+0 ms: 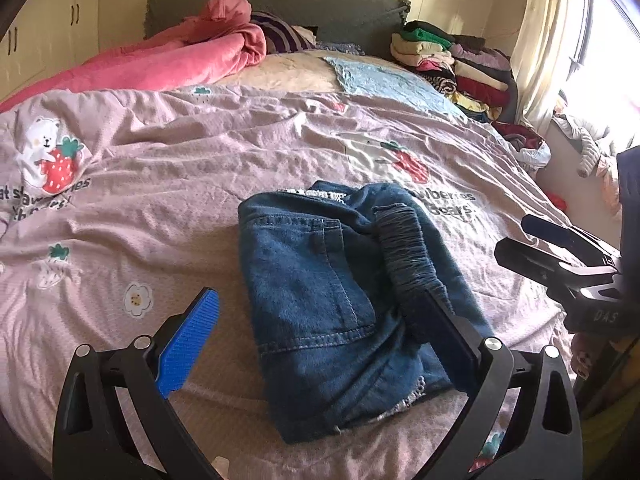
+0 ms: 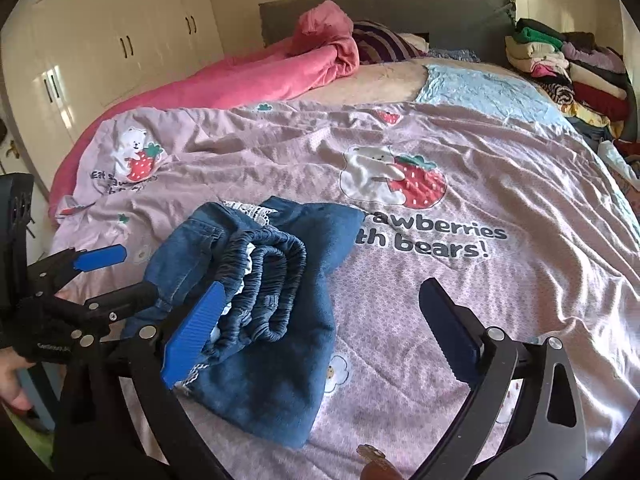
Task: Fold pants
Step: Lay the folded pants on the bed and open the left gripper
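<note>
Pants (image 1: 320,300), folded into a compact denim bundle, lie on the pink bedspread (image 1: 160,152) near its front edge. We hold the left gripper (image 1: 320,340) and right gripper (image 2: 320,340) spread wide, gripping nothing, so the fold rests undisturbed.

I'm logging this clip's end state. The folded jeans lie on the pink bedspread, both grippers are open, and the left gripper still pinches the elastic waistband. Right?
Not quite: the left gripper pinches nothing. The left wrist view shows its jaws spread wide on either side of the folded jeans, pads clear of the elastic waistband. The rest holds: the jeans lie on the pink bedspread, and the right gripper is open too.
</note>
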`<control>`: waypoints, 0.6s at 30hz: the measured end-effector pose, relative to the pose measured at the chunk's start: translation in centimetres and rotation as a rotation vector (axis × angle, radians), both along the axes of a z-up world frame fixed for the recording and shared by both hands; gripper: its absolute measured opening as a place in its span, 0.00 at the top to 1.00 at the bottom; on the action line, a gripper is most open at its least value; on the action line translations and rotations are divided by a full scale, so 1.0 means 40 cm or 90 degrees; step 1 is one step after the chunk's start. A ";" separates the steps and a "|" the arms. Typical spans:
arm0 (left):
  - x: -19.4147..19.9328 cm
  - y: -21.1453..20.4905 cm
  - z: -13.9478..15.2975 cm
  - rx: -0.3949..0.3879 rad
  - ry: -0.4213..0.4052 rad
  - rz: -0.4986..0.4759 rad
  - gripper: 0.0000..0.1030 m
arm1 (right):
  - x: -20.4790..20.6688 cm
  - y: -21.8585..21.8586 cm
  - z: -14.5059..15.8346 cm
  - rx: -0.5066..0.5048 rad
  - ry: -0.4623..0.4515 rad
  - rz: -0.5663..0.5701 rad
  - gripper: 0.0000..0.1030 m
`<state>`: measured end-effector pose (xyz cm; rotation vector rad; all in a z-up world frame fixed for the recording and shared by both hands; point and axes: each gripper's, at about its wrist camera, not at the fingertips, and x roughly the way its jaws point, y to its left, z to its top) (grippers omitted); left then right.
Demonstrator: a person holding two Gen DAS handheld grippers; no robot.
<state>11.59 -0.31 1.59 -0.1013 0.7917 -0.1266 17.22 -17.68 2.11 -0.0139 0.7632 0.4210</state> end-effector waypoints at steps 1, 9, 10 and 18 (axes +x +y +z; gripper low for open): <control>-0.008 -0.001 0.006 0.003 -0.005 0.001 0.04 | -0.005 -0.002 0.003 0.001 -0.001 0.000 0.10; -0.069 -0.009 0.039 0.013 -0.030 -0.007 0.04 | -0.064 -0.014 0.037 0.006 -0.029 -0.008 0.10; -0.075 -0.010 0.042 0.013 -0.032 -0.007 0.04 | -0.071 -0.017 0.042 0.007 -0.034 -0.009 0.10; -0.135 -0.015 0.061 0.016 -0.049 -0.013 0.04 | -0.124 -0.031 0.071 0.001 -0.056 -0.012 0.09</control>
